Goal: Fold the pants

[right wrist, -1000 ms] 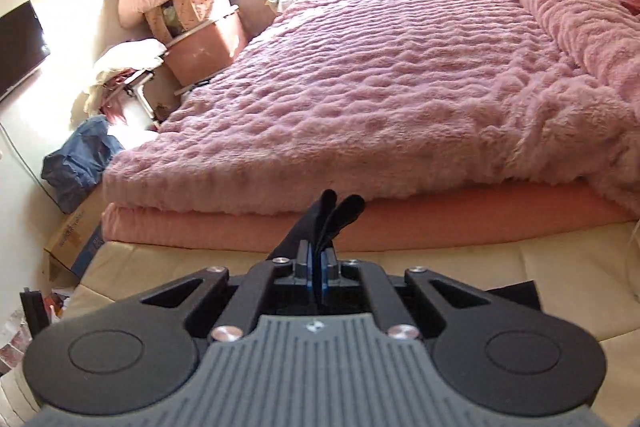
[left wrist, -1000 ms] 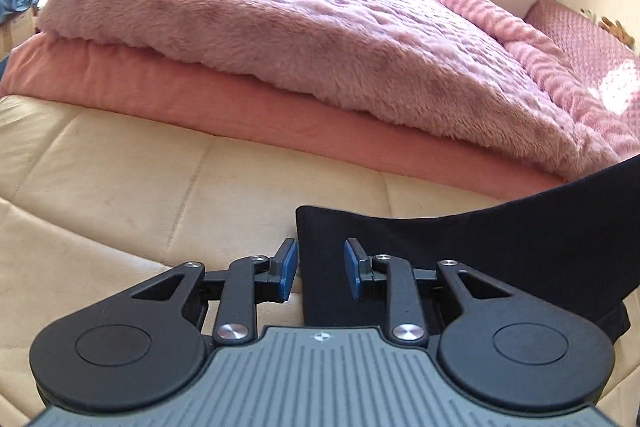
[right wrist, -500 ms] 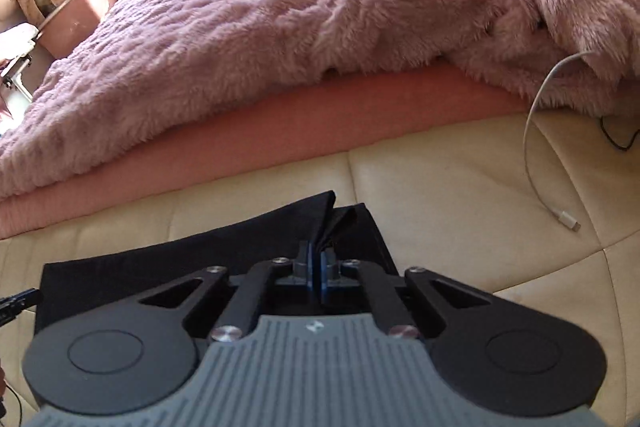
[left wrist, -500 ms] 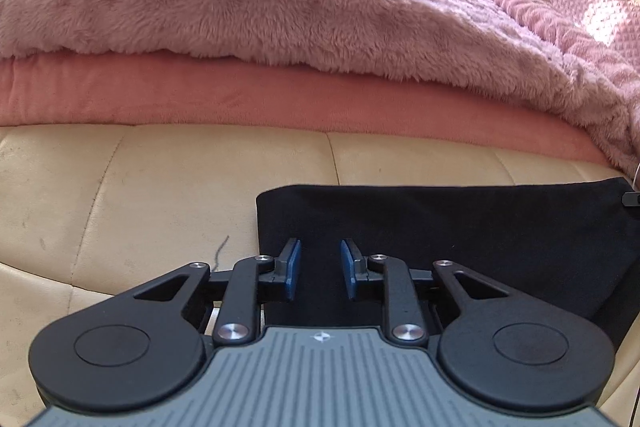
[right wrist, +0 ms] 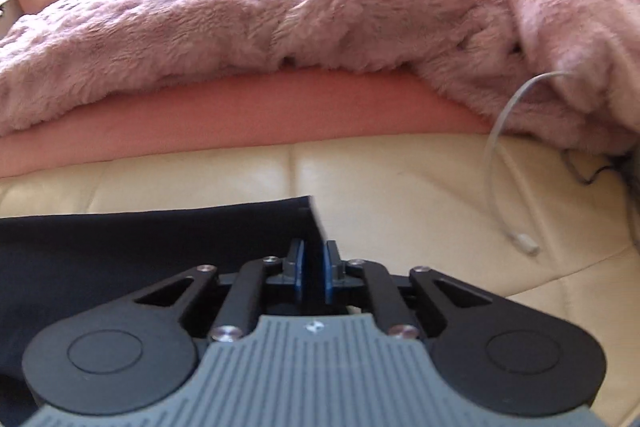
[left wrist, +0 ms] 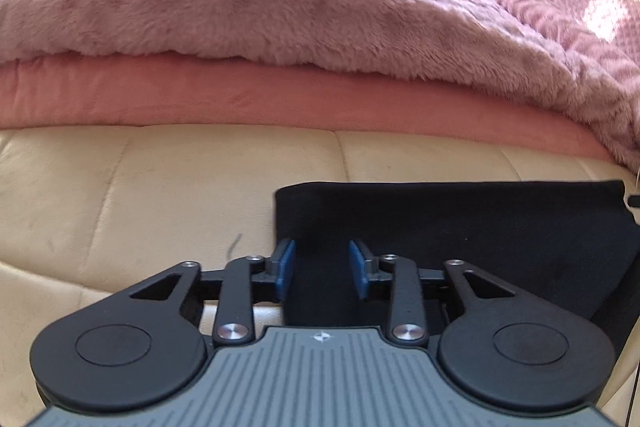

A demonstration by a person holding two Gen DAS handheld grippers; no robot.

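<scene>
Lying flat, black pants (left wrist: 460,227); left fingers (left wrist: 286,263) just parted, right fingers (right wrist: 298,263) barely ajar.

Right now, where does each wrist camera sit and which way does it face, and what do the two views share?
Left wrist: on the left gripper, angled down over the left end of the black pants; own fingers show, jaws open, just widened.
Right wrist: on the right gripper, angled down at the pants' right edge, cable beside; jaws just parting, cloth between.
Shared: pants, cream cushion, pink blanket.
</scene>
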